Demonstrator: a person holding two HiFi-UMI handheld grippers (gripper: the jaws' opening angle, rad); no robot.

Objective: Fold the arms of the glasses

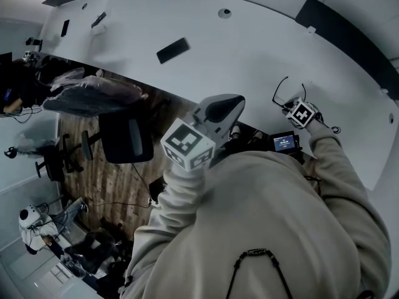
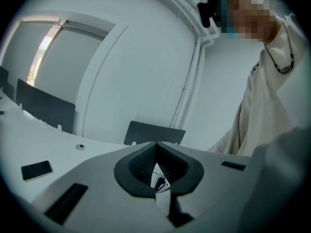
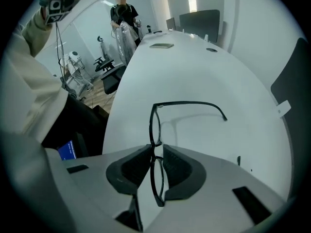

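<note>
Black-framed glasses (image 3: 153,125) stand on the white table (image 3: 194,72), seen edge-on along the front frame. One arm (image 3: 189,102) sticks out unfolded to the right; the other arm is hidden. My right gripper (image 3: 155,147) points steeply down and straddles the bridge, open, with a thin gap beside the frame. In the head view the right gripper (image 1: 302,113) sits at the glasses (image 1: 280,92) near the table's right edge. My left gripper (image 1: 229,103) is held up in the air away from the table, shut and empty (image 2: 156,144).
A dark phone (image 1: 173,50) lies mid-table, also seen from the left gripper (image 2: 36,170). Small dark items (image 1: 65,28) and a round grommet (image 1: 224,13) lie farther off. An office chair (image 1: 124,136) stands by the table. A small lit screen (image 1: 285,142) is near my right sleeve.
</note>
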